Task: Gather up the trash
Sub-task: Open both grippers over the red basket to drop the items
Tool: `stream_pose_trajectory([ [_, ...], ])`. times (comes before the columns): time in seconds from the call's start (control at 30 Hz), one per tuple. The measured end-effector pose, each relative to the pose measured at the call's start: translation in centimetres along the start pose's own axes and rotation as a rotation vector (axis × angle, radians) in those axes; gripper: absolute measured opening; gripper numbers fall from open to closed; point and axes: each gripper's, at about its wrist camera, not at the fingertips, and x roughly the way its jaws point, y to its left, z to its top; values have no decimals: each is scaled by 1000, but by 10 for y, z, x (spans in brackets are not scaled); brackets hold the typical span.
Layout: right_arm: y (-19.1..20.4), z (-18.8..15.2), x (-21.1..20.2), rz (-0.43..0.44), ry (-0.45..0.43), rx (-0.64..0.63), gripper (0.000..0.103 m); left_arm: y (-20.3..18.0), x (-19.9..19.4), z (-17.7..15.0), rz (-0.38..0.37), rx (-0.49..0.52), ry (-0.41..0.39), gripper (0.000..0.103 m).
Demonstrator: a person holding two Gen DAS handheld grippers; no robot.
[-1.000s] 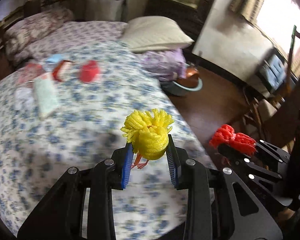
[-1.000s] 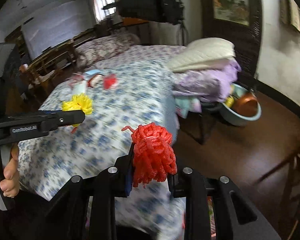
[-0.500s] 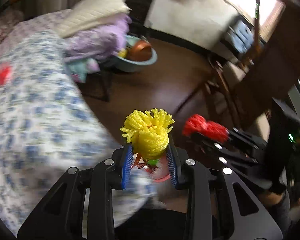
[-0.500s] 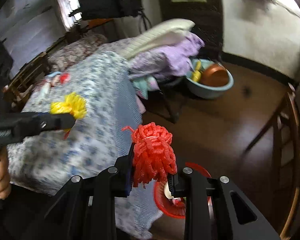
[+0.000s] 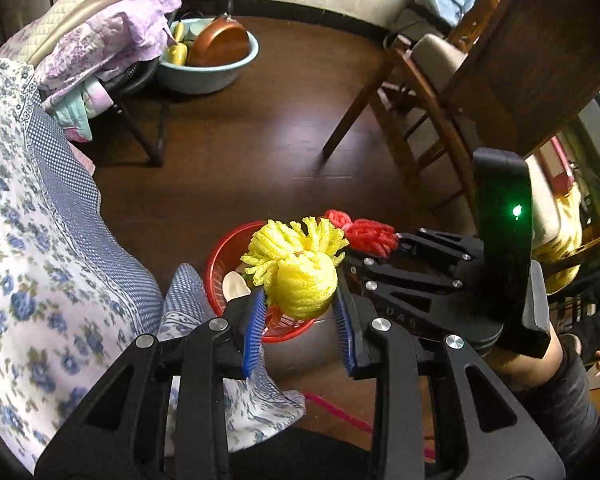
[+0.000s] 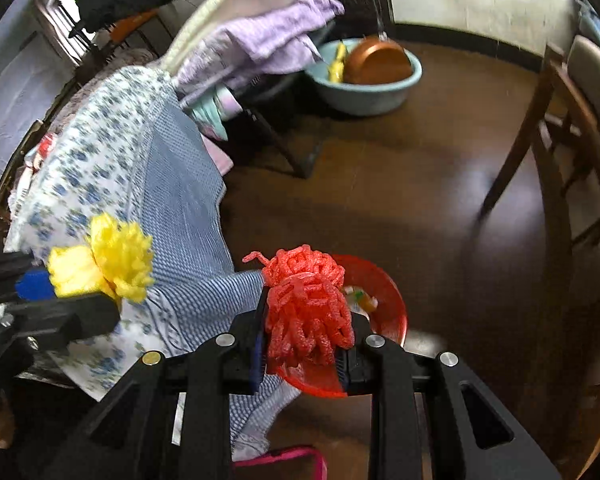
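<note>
Both nets carried to the bin.
Left view: the left claw (image 5: 300,312) gripped a yellow net (image 5: 300,276) above the red bin (image 5: 236,264). Right view: the right claw (image 6: 304,344) gripped a red net (image 6: 306,312), seemingly over the bin; releasing comes next.

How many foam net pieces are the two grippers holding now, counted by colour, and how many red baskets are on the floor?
Yellow foam net, in the left gripper: 1
Red foam net, in the right gripper: 1
Red basket on the floor: 1
Total: 3 things, 2 of them red.
</note>
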Motion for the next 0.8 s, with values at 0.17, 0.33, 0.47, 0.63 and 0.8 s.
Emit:
stream_pose_trajectory([
  [0.17, 0, -8, 21, -3, 46, -8, 27, 3, 18, 1, 16, -10, 43, 33],
  [0.33, -1, -13, 32, 12, 82, 10, 27, 3, 31, 1, 25, -13, 73, 33],
  [0.47, -3, -14, 34, 14, 94, 25, 27, 4, 40, 3, 21, -16, 90, 33],
  [0.63, -8, -14, 34, 1, 81, 58, 36, 7, 42, 5, 35, -31, 89, 53],
  [0.8, -14, -14, 35, -11, 86, 78, 37, 8, 40, 5, 37, -32, 87, 53],
])
